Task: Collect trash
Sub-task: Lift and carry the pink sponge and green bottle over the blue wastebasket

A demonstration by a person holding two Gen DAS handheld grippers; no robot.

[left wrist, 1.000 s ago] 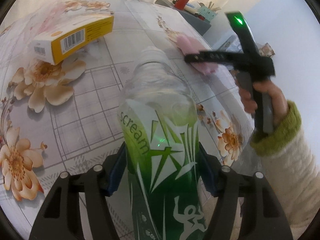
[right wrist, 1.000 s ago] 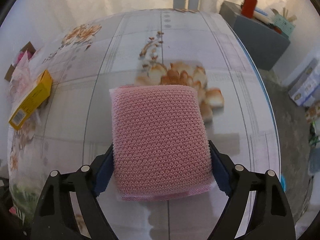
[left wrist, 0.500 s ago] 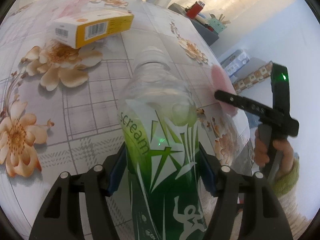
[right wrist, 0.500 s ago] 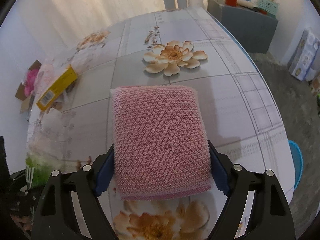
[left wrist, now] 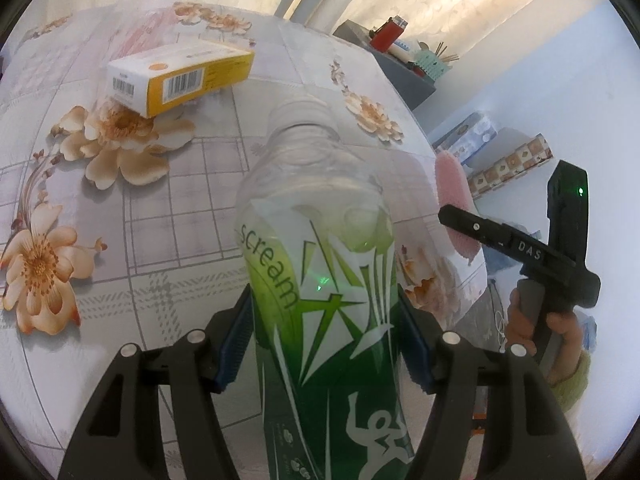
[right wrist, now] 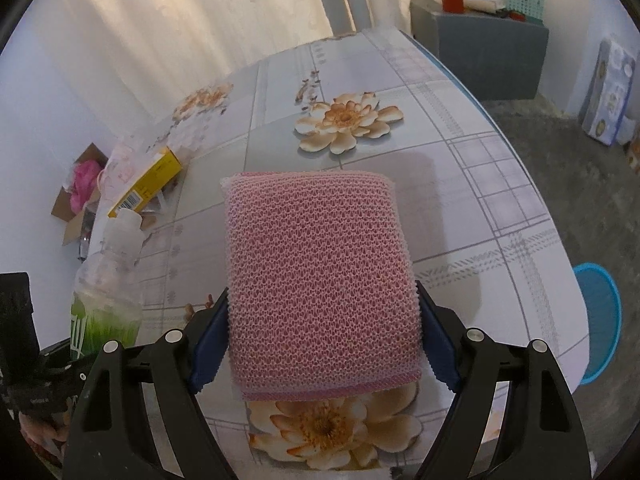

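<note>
My left gripper (left wrist: 324, 344) is shut on a clear plastic bottle (left wrist: 320, 248) with a green and white label, its capped neck pointing away over the flowered table (left wrist: 168, 216). My right gripper (right wrist: 322, 336) is shut on a pink mesh sponge (right wrist: 320, 272) held above the table's near edge. In the left wrist view the pink sponge (left wrist: 454, 204) and the right gripper's black body show at the right, with a hand in a green cuff on the handle. In the right wrist view the bottle (right wrist: 106, 288) shows at the lower left. A yellow and white carton (left wrist: 180, 78) lies on the table.
A cardboard box with pink stuff (right wrist: 80, 192) sits beyond the table's left side. A grey cabinet (right wrist: 484, 52) with a red container stands at the back. A blue round bin (right wrist: 600, 312) is on the floor at the right. Patterned boxes (left wrist: 508, 164) lean on the wall.
The right gripper with the sponge has drawn back toward the table's near edge and lower to the right in the left view. The left gripper has shifted slightly with the bottle.
</note>
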